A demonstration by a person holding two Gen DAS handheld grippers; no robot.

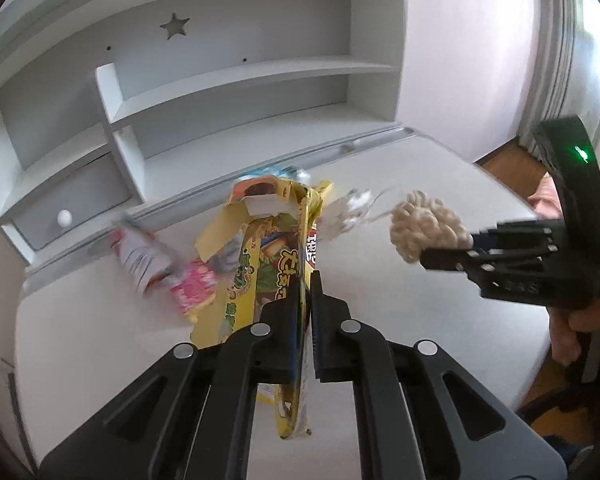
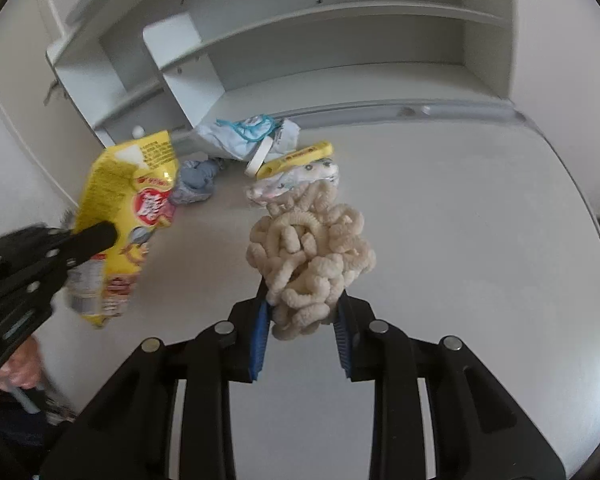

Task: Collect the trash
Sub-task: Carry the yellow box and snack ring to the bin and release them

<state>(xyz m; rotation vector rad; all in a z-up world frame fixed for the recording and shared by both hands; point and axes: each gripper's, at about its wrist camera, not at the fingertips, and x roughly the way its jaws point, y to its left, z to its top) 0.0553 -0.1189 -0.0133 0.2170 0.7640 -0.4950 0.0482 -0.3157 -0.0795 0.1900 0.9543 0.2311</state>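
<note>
Tongs in the left hand [image 1: 306,280] are clamped flat on a yellow snack bag [image 1: 276,264], lifted clear of the white table [image 1: 400,292]. Right tongs [image 2: 302,312] pinch a cream chenille duster head [image 2: 312,256], also off the table. Behind them lie a pale blue bag [image 2: 236,138], a crumpled grey-blue cloth [image 2: 198,182], a white lid [image 2: 259,157], a yellow stick wrapper [image 2: 296,158] and a printed wrapper [image 2: 296,180], near the shelf unit [image 2: 300,40].
</note>
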